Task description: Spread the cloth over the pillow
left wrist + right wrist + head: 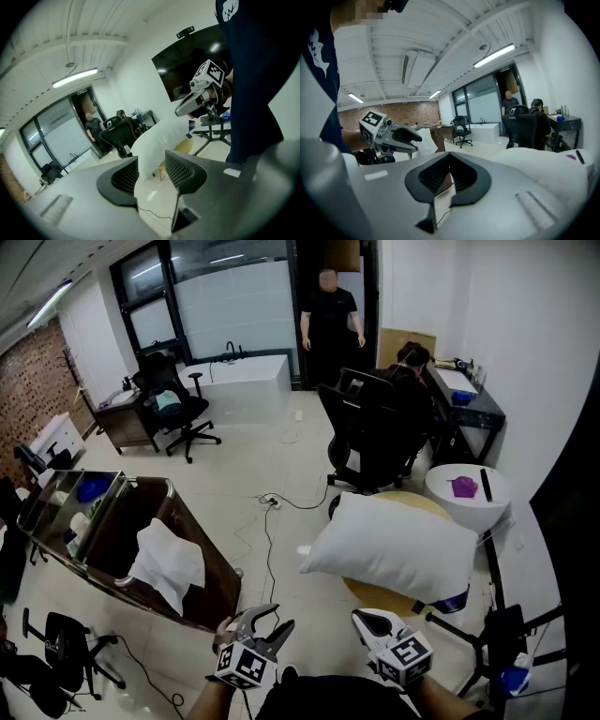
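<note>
Matt fabric pillow; soft white cloth; glossy tiled floor; rough brick wall

The round table is largely covered by the pillow. A seated person is mostly hidden behind a chair. The purple thing on the stool cannot be identified. What lies in the tray is too small to be told.

Bare floor, crossed by a cable, separates bin and pillow.
</note>
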Demonstrator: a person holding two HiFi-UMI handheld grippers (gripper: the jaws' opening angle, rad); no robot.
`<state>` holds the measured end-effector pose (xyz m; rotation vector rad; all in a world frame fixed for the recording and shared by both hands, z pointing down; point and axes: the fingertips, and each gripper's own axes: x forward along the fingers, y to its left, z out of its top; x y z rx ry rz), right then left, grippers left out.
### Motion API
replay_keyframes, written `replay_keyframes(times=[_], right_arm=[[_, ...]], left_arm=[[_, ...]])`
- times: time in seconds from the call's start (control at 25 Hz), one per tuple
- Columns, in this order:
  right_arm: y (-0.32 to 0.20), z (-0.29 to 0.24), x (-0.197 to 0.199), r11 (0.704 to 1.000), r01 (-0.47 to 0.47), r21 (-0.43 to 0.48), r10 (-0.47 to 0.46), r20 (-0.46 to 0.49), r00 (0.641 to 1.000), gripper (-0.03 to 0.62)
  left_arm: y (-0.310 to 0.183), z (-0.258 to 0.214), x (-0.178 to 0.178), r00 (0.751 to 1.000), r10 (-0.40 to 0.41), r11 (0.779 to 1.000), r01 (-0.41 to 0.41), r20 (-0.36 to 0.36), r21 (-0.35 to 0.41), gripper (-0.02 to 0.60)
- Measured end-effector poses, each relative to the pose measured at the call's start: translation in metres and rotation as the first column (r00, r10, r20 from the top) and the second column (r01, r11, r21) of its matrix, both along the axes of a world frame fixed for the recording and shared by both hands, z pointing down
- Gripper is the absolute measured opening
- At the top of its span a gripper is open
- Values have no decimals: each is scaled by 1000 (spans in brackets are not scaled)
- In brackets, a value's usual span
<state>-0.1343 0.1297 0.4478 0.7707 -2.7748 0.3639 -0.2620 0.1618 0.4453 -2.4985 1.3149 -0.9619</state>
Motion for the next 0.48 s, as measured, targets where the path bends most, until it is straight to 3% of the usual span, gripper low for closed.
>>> replay_keyframes(times=[0.48], right_arm=[[-10, -3, -42, 995, 96, 35, -95, -25, 995, 6]], left_arm=[[-1, -2, -58, 993, -111, 993, 110, 28, 40, 169]])
